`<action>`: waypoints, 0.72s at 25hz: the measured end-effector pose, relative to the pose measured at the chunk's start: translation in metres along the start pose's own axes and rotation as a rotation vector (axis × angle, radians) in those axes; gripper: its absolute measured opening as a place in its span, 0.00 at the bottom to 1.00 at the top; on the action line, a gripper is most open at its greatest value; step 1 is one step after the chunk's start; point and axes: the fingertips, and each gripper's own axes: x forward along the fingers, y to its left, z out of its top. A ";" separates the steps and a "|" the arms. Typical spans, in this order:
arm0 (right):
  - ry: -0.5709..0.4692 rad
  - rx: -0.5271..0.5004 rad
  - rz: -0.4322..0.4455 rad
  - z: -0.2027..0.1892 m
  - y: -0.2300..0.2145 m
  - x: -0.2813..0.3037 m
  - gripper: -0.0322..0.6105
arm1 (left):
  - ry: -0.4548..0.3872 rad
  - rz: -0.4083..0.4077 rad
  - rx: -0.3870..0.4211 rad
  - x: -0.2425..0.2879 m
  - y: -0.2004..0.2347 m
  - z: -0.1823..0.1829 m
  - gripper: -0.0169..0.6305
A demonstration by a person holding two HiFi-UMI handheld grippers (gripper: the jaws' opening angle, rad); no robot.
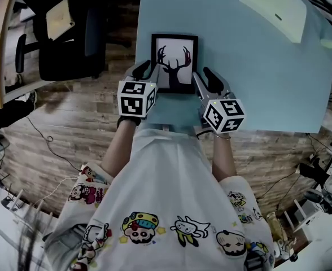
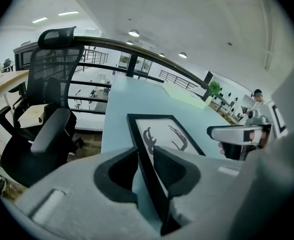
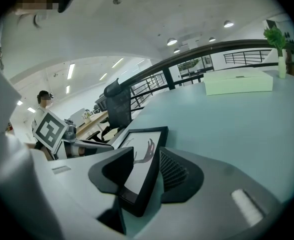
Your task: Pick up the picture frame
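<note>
Glass-fronted, seemingly light yet breakable, the picture frame (image 1: 174, 61) suited side-rail holds; my left gripper (image 1: 147, 71) and right gripper (image 1: 205, 77) straddled those, jaws apart.

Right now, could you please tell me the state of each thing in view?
picture frame: lying face up on the table.
left tool: open, astride the frame's left edge.
right tool: open, astride the frame's right edge.
pale green box: closed, lying flat.
office chair: upright, nobody seated.

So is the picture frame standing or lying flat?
Lying flat: the picture frame rests on the table, picture side facing up.
</note>
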 end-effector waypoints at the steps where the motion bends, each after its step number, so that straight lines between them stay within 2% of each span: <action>1: 0.001 0.000 0.002 0.000 0.000 0.000 0.29 | 0.001 0.003 -0.004 0.001 0.001 -0.001 0.16; 13: 0.004 0.014 0.006 -0.006 -0.003 0.000 0.29 | 0.023 0.018 -0.050 0.010 0.003 -0.009 0.16; 18: 0.009 0.024 -0.002 -0.007 -0.006 0.000 0.29 | 0.021 0.012 -0.093 0.010 0.004 -0.009 0.16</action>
